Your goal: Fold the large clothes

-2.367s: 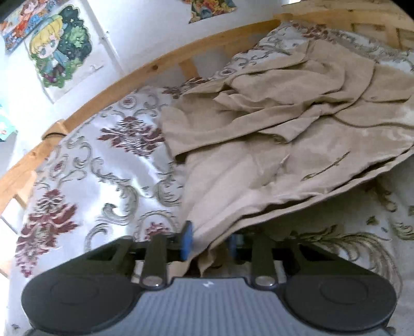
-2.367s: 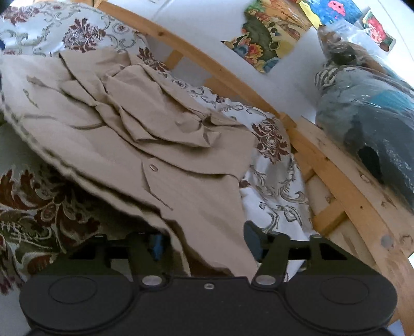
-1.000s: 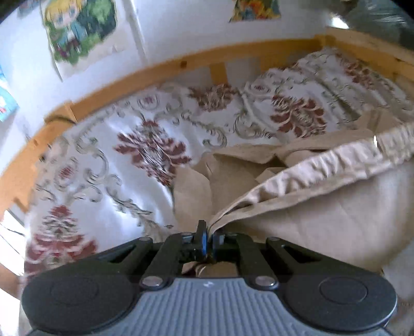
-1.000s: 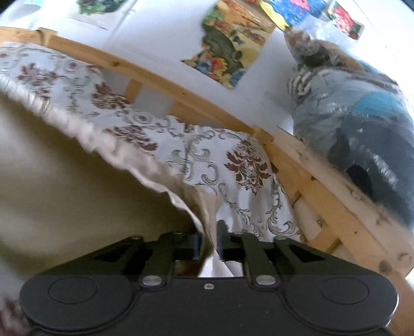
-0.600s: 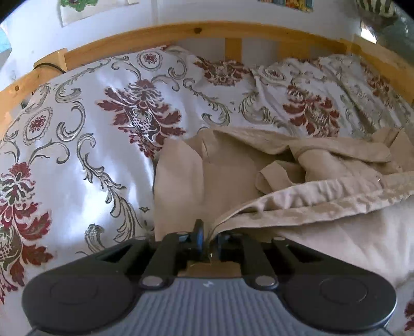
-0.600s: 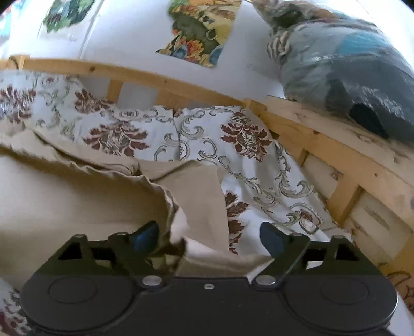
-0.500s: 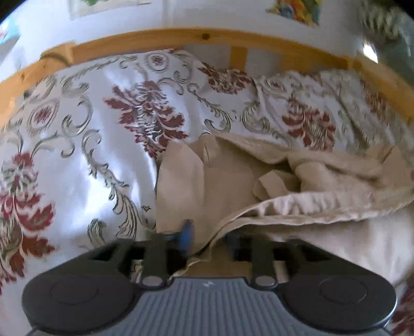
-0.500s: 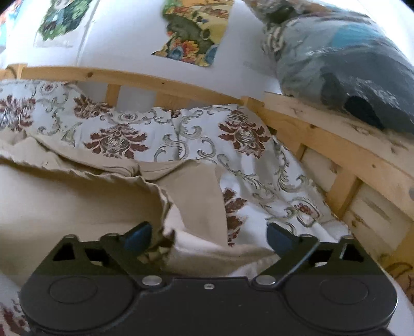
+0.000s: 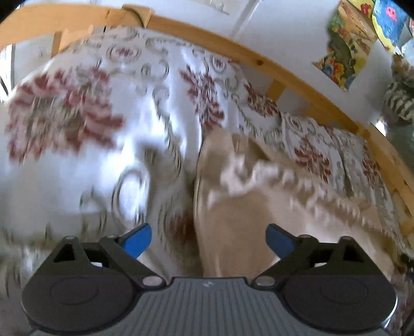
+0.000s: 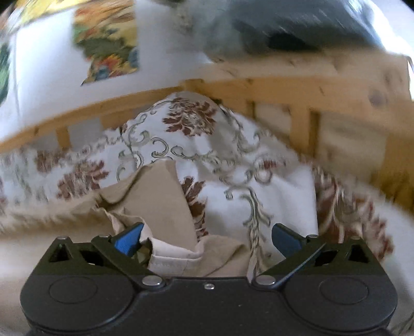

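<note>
A large beige garment [image 9: 271, 206] lies folded over on a flowered bedspread [image 9: 77, 129]. In the left wrist view its left edge runs down between the fingers, and my left gripper [image 9: 209, 239] is open and empty just above it. In the right wrist view the garment's right corner [image 10: 160, 196] lies bunched below and to the left. My right gripper [image 10: 207, 239] is open and holds nothing. Both views are blurred by motion.
A wooden bed rail [image 9: 258, 59] runs behind the bedspread, with a white wall and posters [image 9: 344, 44] above it. In the right wrist view a wooden end frame [image 10: 323, 103] stands close on the right, with a dark wrapped bundle [image 10: 284, 23] on top.
Both grippers have opened and let go of the garment's edge, which now lies folded over on the bed. Both cameras have swung, the left one to the left, the right one to the right.
</note>
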